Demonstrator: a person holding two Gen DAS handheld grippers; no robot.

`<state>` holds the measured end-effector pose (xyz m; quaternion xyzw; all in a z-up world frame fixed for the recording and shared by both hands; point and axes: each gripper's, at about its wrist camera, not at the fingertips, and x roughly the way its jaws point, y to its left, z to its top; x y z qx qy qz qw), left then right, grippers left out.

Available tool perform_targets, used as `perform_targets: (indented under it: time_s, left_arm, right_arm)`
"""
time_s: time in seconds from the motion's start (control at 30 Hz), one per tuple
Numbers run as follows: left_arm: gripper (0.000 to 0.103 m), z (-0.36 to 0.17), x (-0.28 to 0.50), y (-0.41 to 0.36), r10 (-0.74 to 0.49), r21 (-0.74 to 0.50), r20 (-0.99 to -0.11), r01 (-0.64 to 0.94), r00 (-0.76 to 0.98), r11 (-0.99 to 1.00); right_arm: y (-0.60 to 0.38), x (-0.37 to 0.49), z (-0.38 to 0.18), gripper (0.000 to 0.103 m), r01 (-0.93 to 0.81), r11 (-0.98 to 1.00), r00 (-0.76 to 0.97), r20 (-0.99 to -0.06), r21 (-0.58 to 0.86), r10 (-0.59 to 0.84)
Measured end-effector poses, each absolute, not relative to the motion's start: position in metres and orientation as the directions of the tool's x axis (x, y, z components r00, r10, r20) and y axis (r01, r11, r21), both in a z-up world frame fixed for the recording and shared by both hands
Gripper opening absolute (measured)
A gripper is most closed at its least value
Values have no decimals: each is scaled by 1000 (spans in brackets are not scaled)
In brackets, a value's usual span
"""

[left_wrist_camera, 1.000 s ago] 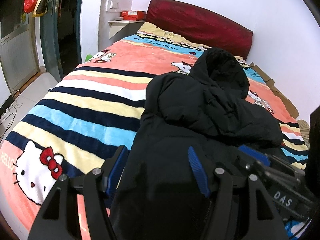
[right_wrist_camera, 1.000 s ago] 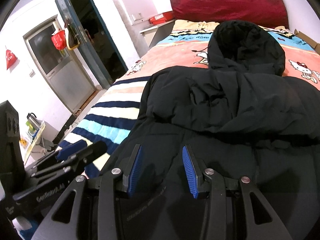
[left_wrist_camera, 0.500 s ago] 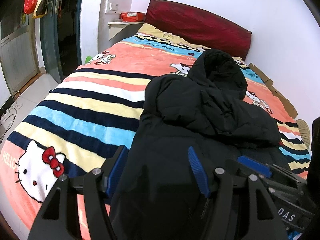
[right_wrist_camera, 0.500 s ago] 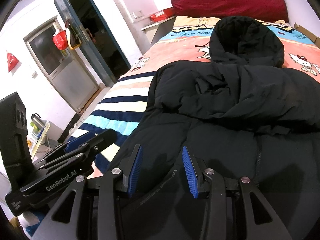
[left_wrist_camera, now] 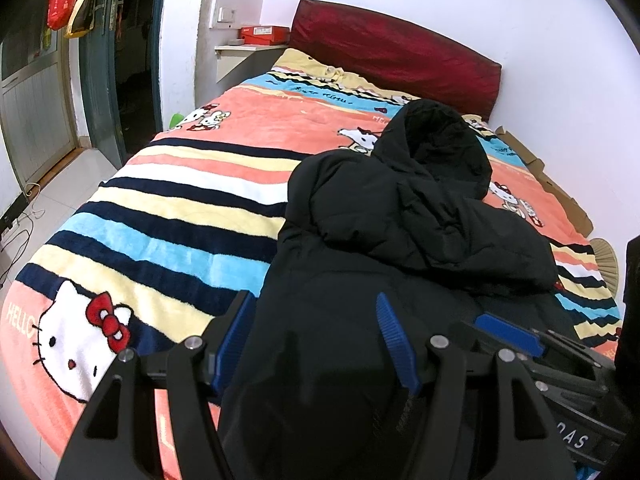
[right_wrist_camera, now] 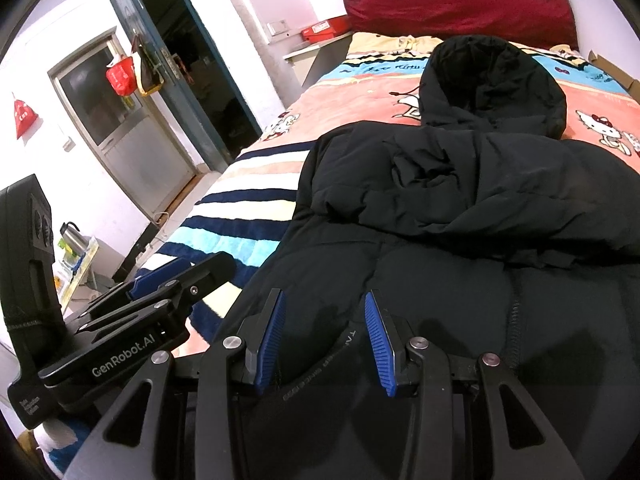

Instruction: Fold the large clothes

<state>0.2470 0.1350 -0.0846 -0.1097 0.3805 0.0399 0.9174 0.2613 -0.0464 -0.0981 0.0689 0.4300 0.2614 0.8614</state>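
1. The black coat point(left_wrist_camera: 400, 240) lies on the bed point(left_wrist_camera: 180, 208), its long axis running from the bottom of the frame up to the hood point(left_wrist_camera: 436, 140) in the upper right.
2. Left hand-held gripper point(left_wrist_camera: 316, 340) spreads its jaws over the hem's left edge, nothing visibly pinched.
3. Right hand-held gripper point(right_wrist_camera: 324, 332), also released, hovers over the hem middle, so both sit equally near.

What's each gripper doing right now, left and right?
Left gripper: open, jaws apart over the jacket's near hem, gripping nothing.
Right gripper: open, narrower gap, over the jacket, gripping nothing.
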Motion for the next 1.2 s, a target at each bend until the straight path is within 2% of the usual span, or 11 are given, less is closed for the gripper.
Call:
perform_targets:
  time_s: [0.4, 0.77, 0.93, 1.2]
  left_arm:
    - [61, -82, 245, 134, -9, -168, -705, -155, 709, 973]
    - [61, -52, 237, 147, 19, -146, -684, -162, 729, 976]
    - [61, -24, 250, 174, 65, -105, -674, -183, 736, 977]
    - [61, -1, 301, 196, 45, -83, -671, -136, 740, 987]
  right_arm:
    - [-48, 257, -95, 41, -389, 863, 505, -709, 322, 492]
    - [-59, 250, -79, 42, -383, 876, 535, -702, 293, 469]
    - [-101, 258, -65, 50, -305, 916, 596, -698, 260, 397]
    - [-226, 296, -39, 58, -117, 976, 698, -685, 183, 211]
